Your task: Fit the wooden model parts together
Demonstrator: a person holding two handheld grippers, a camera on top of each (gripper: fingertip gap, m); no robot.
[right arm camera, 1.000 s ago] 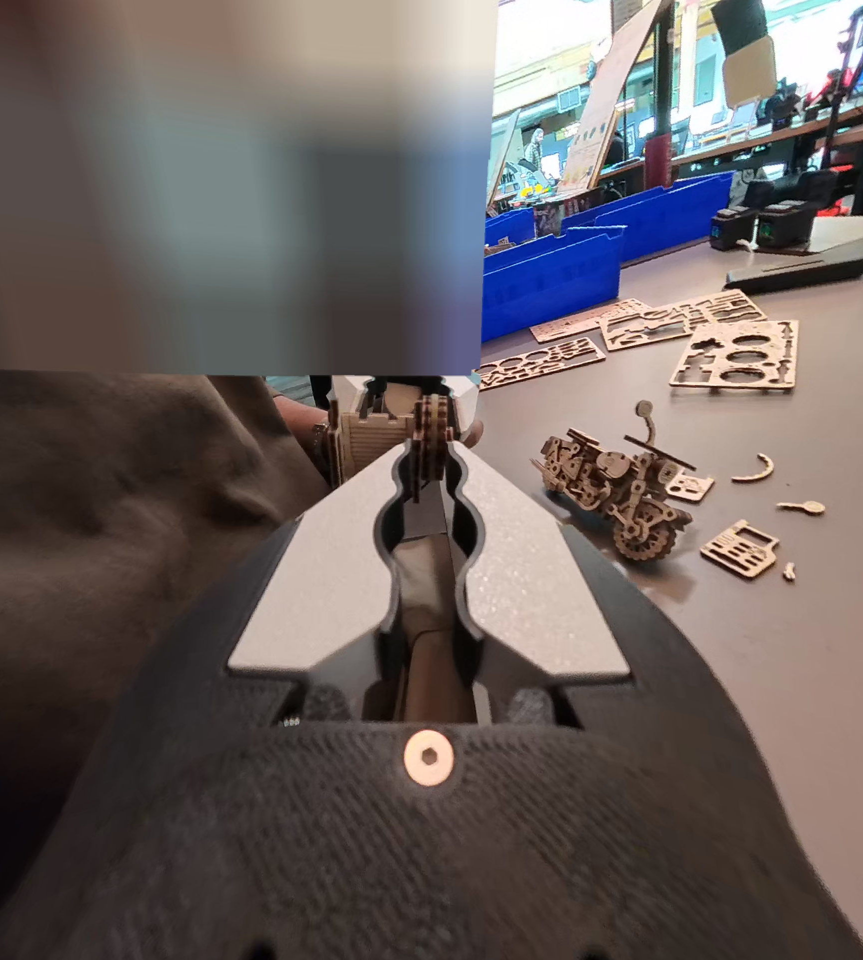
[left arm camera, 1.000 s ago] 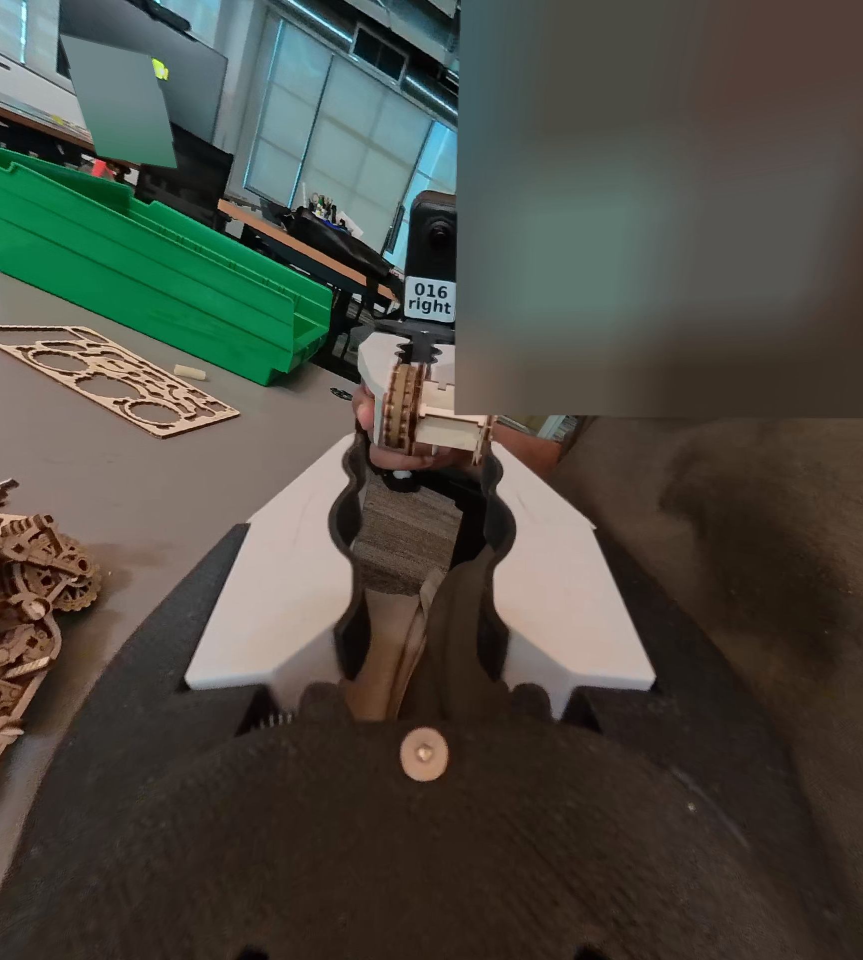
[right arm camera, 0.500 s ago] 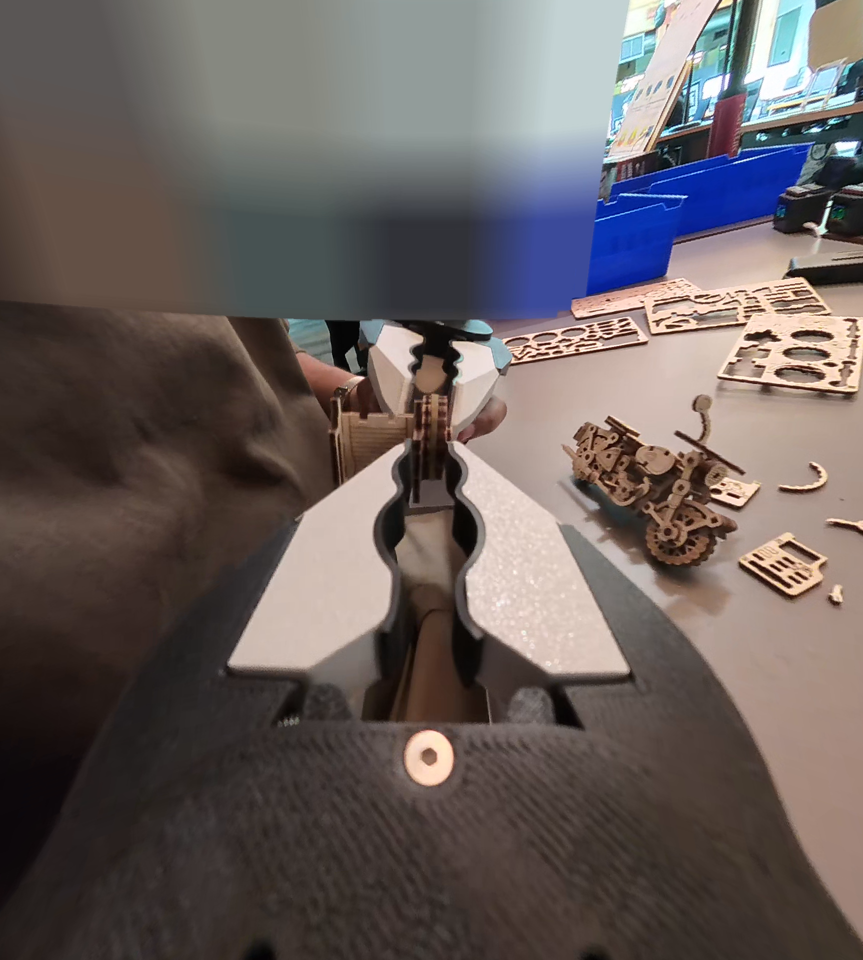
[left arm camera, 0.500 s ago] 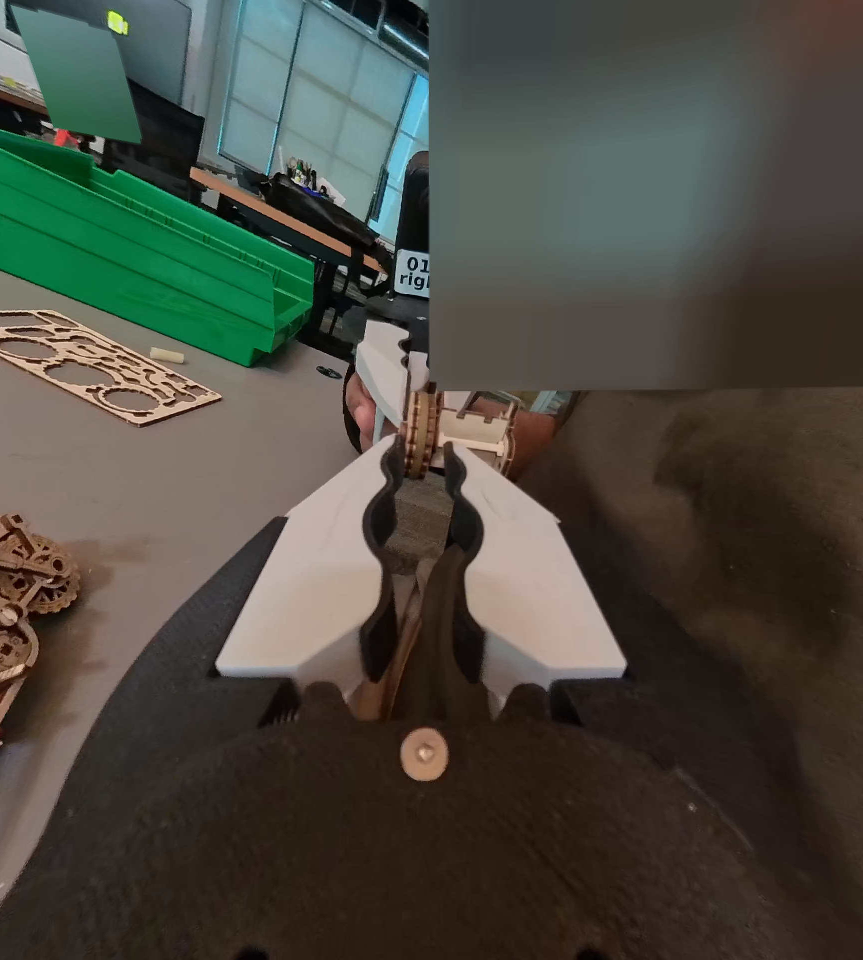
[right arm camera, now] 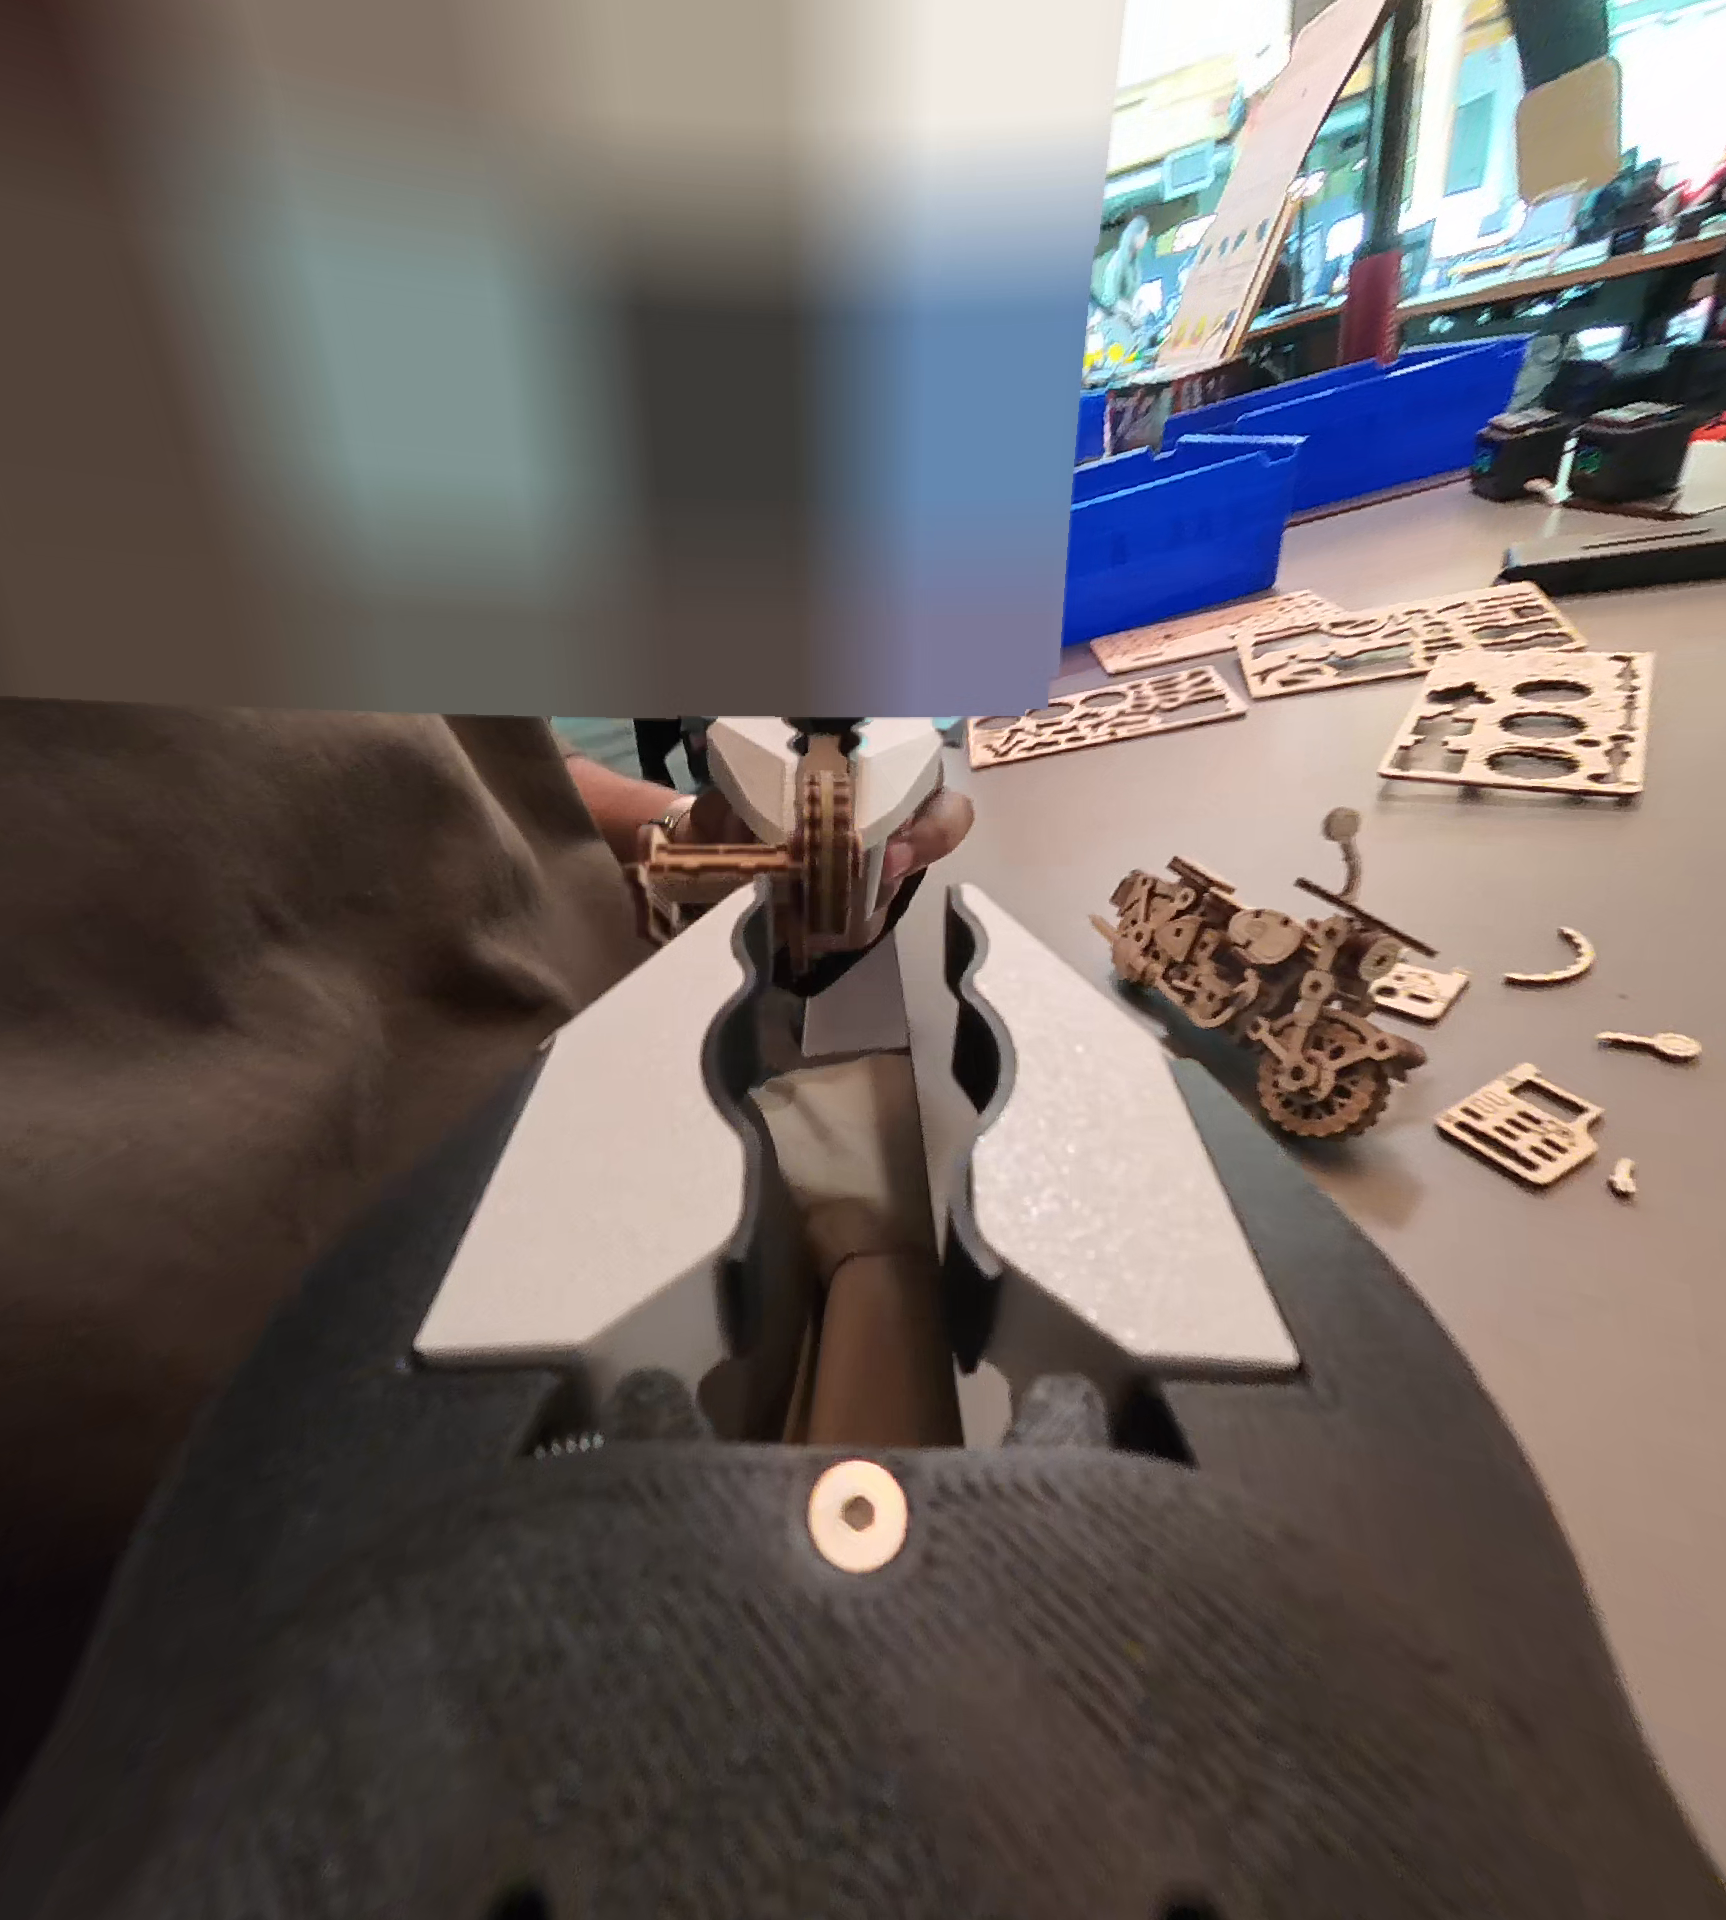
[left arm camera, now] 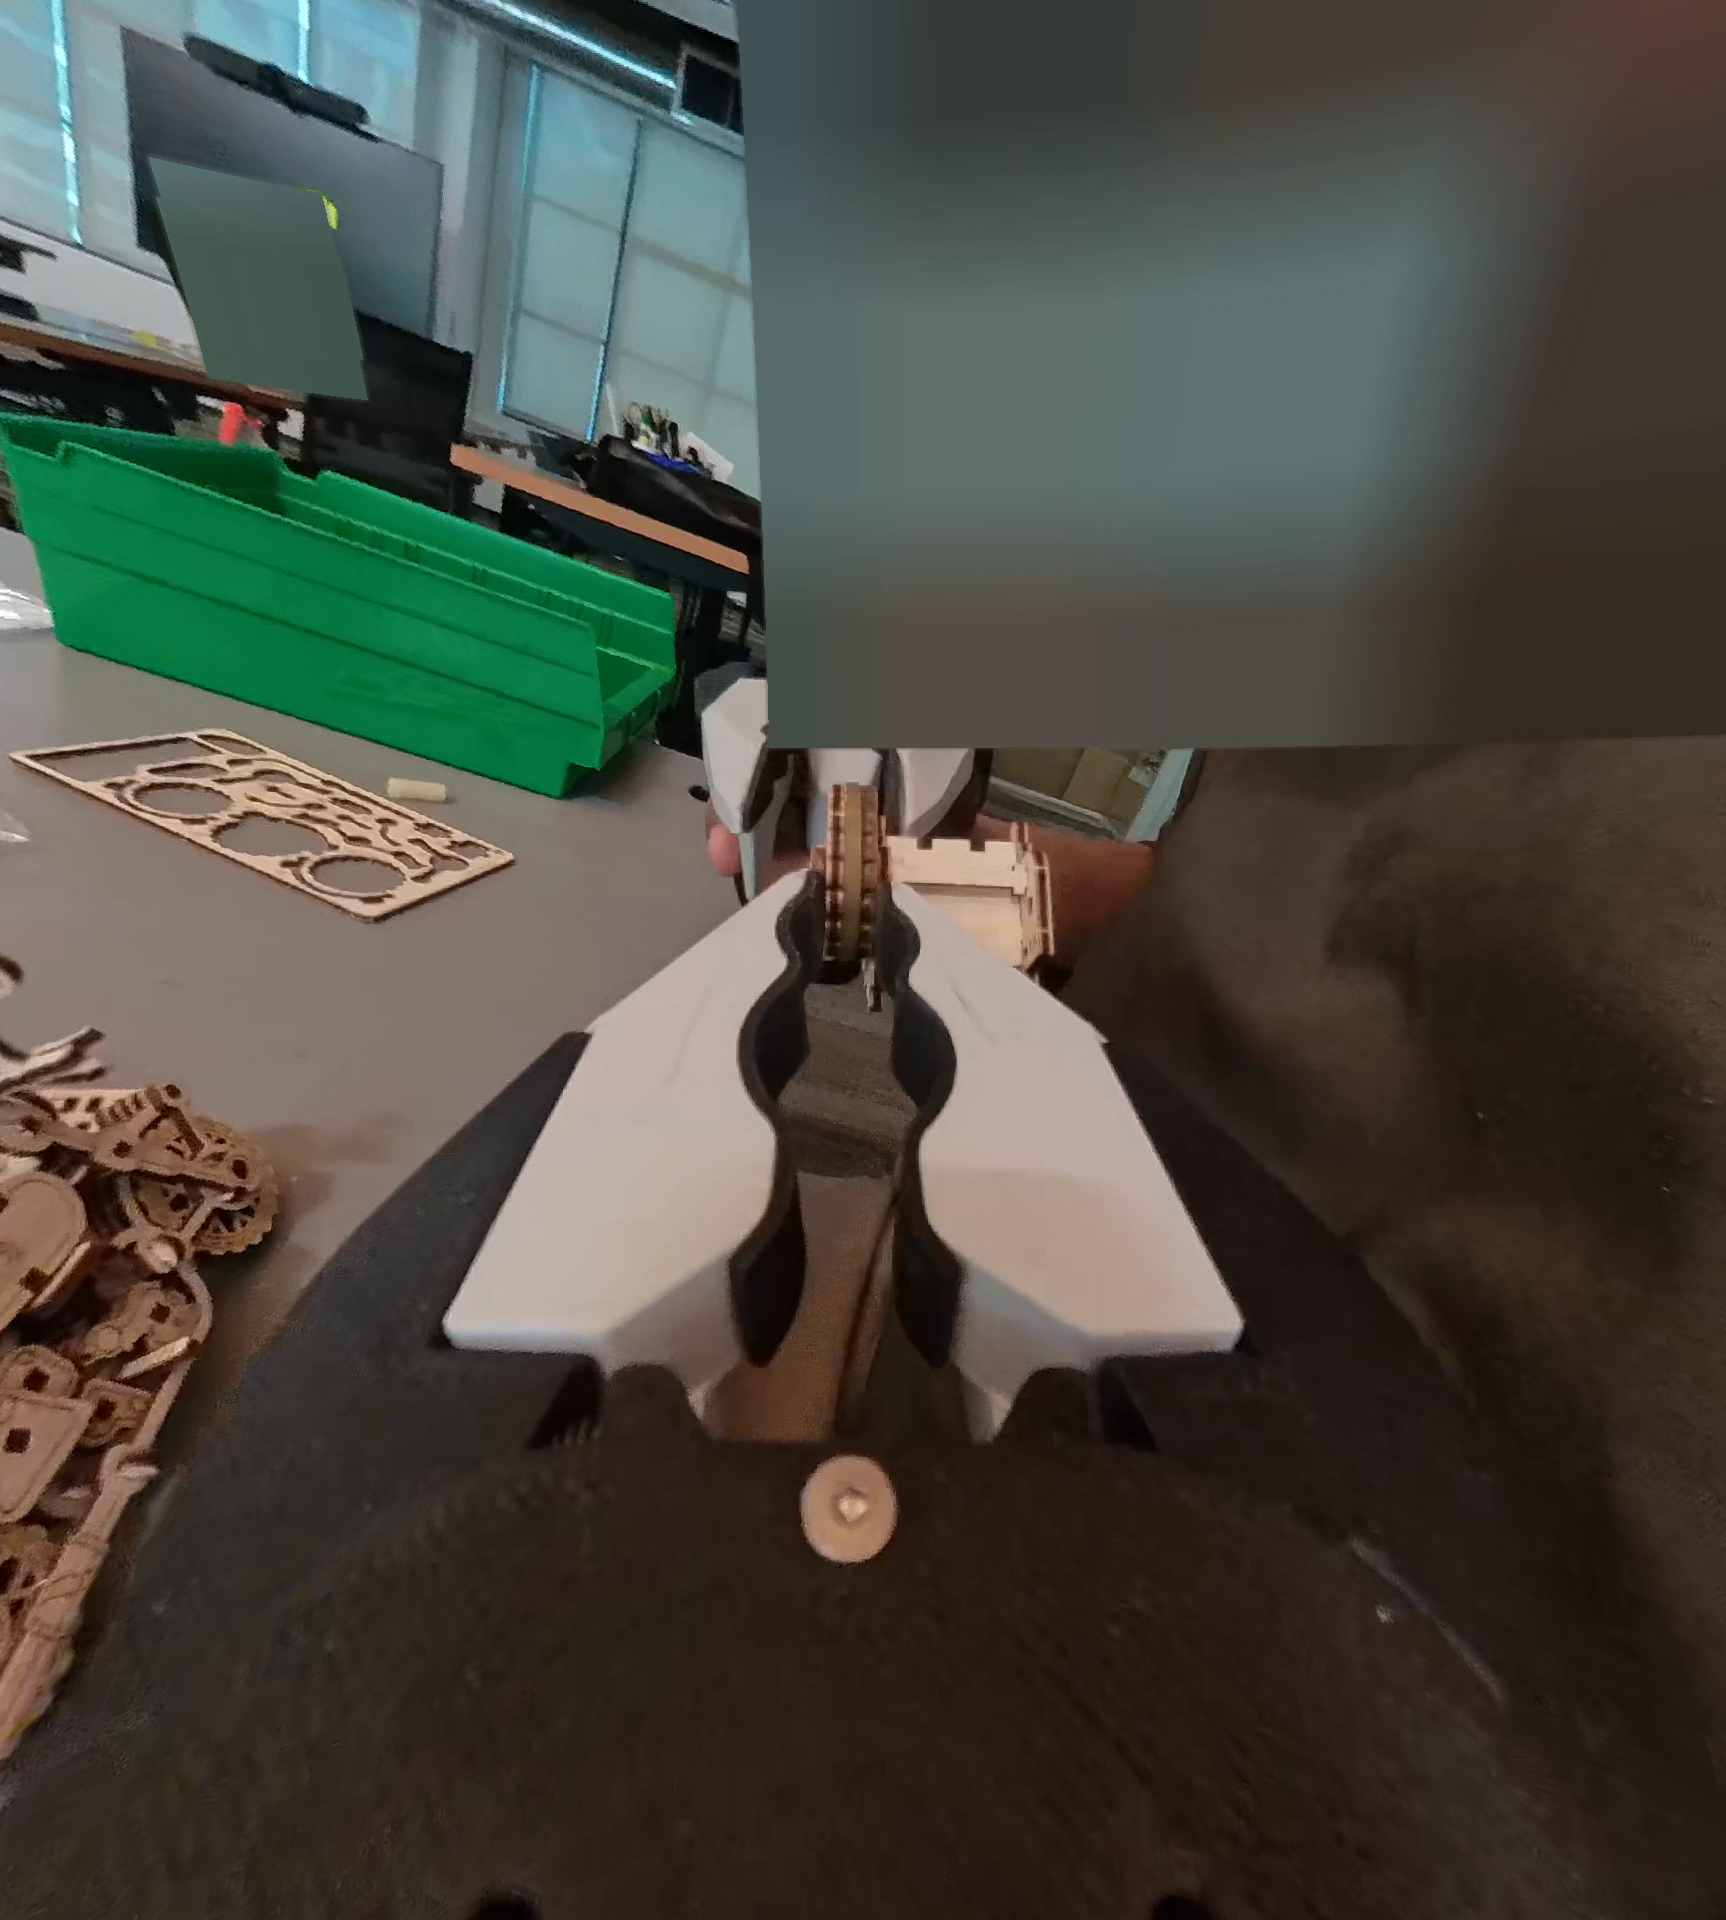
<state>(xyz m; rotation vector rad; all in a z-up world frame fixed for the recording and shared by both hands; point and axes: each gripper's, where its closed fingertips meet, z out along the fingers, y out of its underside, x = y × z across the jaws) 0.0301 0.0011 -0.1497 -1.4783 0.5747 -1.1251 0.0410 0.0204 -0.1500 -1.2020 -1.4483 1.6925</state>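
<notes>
Left claw [left arm camera: 851,914] clenched on the wooden wheel [left arm camera: 846,883], right claw [right arm camera: 854,914] spread apart, wheel just off its tips

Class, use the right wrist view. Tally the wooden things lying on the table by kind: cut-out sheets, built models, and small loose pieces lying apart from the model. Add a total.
Cut-out sheets: 4
Built motorcycle model: 1
Small loose pieces: 4
Total: 9

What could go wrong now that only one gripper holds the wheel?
The left gripper pinches only the wooden wheel, held over the table edge; the attached box part hangs sideways and could twist out or drop. The open right gripper sits close and might knock it.
</notes>
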